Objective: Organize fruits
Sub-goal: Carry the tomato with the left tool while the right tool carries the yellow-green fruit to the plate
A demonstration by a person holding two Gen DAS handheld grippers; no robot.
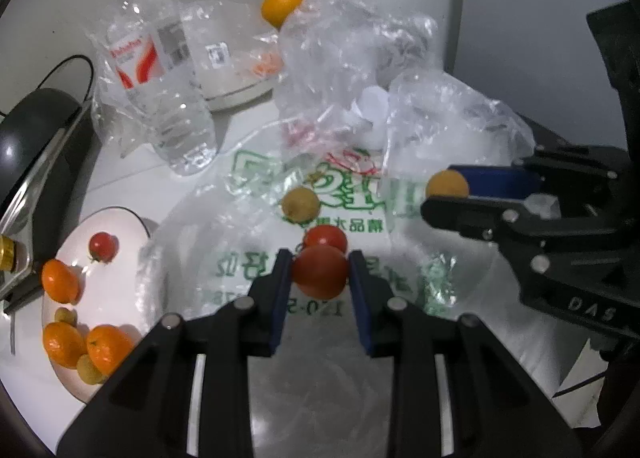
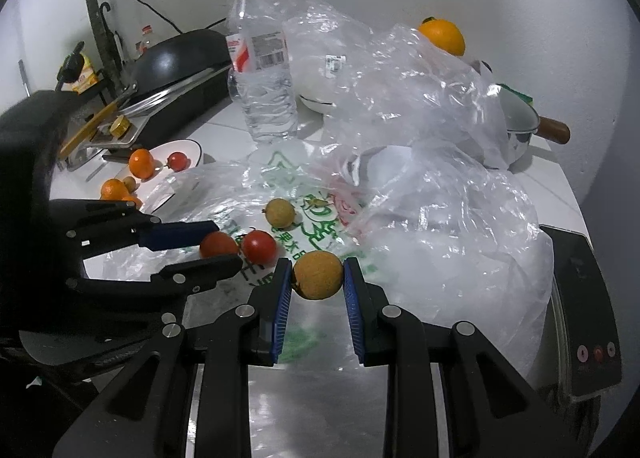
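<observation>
My left gripper (image 1: 319, 272) is shut on a red tomato (image 1: 320, 272) just above the printed plastic bag (image 1: 256, 266); the same gripper (image 2: 222, 244) shows at the left of the right wrist view. A second tomato (image 1: 326, 239) and a yellow-brown longan (image 1: 301, 204) lie on the bag behind it. My right gripper (image 2: 317, 276) is shut on another yellow-brown longan (image 2: 318, 275), also seen as the longan (image 1: 447, 185) at the right of the left wrist view. A white plate (image 1: 116, 298) at left holds several oranges, a tomato and small longans.
A clear water bottle (image 1: 160, 70) stands behind the bag. Crumpled clear bags (image 1: 352, 58) cover the back, with an orange (image 1: 282, 5) and a white bowl (image 1: 236, 94) there. A black pan (image 2: 180, 54) sits at left, a pot (image 2: 516, 122) and a black appliance (image 2: 580, 310) at right.
</observation>
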